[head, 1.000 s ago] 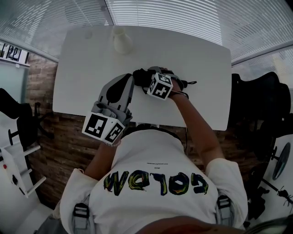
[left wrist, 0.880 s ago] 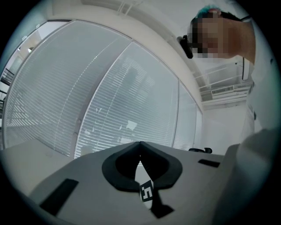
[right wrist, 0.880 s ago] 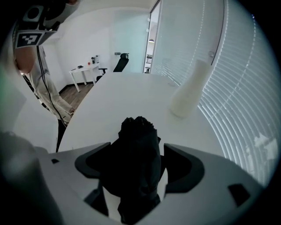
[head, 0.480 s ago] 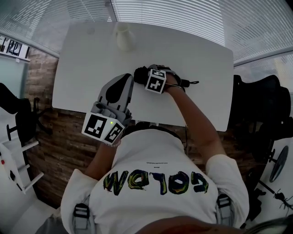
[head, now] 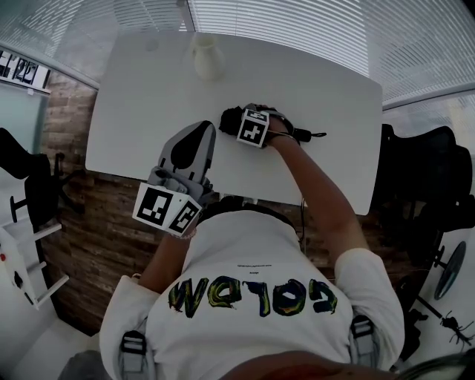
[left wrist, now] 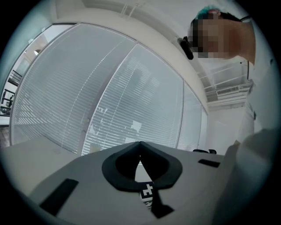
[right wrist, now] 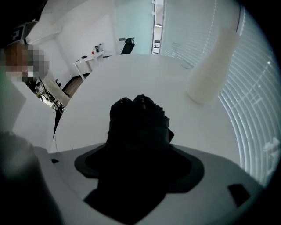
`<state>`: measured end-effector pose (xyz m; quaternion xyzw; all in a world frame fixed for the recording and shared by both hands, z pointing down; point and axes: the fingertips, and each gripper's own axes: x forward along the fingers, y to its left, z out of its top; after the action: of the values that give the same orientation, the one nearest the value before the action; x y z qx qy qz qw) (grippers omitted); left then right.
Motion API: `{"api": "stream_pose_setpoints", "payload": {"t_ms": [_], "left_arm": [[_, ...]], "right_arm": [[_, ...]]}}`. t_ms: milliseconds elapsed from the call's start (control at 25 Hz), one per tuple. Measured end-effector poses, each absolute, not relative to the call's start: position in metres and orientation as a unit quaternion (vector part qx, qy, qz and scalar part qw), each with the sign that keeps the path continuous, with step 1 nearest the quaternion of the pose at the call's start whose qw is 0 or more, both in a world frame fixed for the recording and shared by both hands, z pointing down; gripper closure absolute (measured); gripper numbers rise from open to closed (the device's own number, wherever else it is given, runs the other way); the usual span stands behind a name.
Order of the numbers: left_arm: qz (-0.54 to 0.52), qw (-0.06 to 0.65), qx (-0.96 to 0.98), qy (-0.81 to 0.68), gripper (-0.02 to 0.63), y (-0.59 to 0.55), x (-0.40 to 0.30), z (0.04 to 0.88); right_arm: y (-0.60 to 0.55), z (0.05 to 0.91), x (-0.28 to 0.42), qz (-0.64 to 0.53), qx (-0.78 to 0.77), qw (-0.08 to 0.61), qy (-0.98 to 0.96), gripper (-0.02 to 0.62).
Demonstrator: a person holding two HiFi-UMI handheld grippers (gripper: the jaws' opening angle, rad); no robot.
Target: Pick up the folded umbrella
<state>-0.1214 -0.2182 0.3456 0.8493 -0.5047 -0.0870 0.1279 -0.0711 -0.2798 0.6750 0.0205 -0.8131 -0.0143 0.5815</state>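
Note:
The folded umbrella (head: 229, 119) is black and lies across the middle of the white table (head: 326, 89), its strap end (head: 306, 136) pointing right. My right gripper (head: 242, 121) sits over it with the marker cube on top. In the right gripper view the umbrella (right wrist: 138, 116) fills the gap between the jaws of the right gripper (right wrist: 137, 151), which is shut on it, and its crumpled end sticks out ahead. My left gripper (head: 201, 128) hovers at the table's front edge, left of the umbrella. Seen from the left gripper (left wrist: 140, 143), the jaw tips meet with nothing between them.
A white vase (head: 208, 58) stands at the table's far edge, showing as a pale cylinder (right wrist: 210, 66) ahead and right of the umbrella. Window blinds (head: 297, 22) run behind the table. A black office chair (head: 423, 171) stands to the right.
My right gripper has moved away from me across the table and settled lower over the umbrella. The left gripper has stayed where it was.

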Motion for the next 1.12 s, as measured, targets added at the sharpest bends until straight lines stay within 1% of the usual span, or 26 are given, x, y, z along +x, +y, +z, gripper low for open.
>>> {"api": "stream_pose_setpoints", "payload": {"t_ms": [280, 440, 560, 640, 1120], "left_arm": [[-0.086, 0.128, 0.849, -0.505, 0.595, -0.215, -0.120, 0.348], [-0.086, 0.126, 0.850, -0.504, 0.595, -0.213, -0.120, 0.345], [-0.087, 0.123, 0.851, -0.503, 0.595, -0.212, -0.120, 0.342], [-0.088, 0.123, 0.852, -0.502, 0.595, -0.213, -0.120, 0.342], [-0.088, 0.120, 0.857, -0.494, 0.595, -0.220, -0.116, 0.340]], "right_arm": [[-0.279, 0.677, -0.071, 0.000, 0.011, 0.560, -0.828, 0.225], [-0.276, 0.674, -0.072, -0.011, 0.009, 0.557, -0.830, 0.286], [-0.271, 0.672, -0.073, -0.026, 0.007, 0.557, -0.830, 0.318], [-0.271, 0.671, -0.073, -0.034, 0.012, 0.555, -0.831, 0.328], [-0.279, 0.659, -0.066, -0.038, 0.049, 0.542, -0.838, 0.345]]}}
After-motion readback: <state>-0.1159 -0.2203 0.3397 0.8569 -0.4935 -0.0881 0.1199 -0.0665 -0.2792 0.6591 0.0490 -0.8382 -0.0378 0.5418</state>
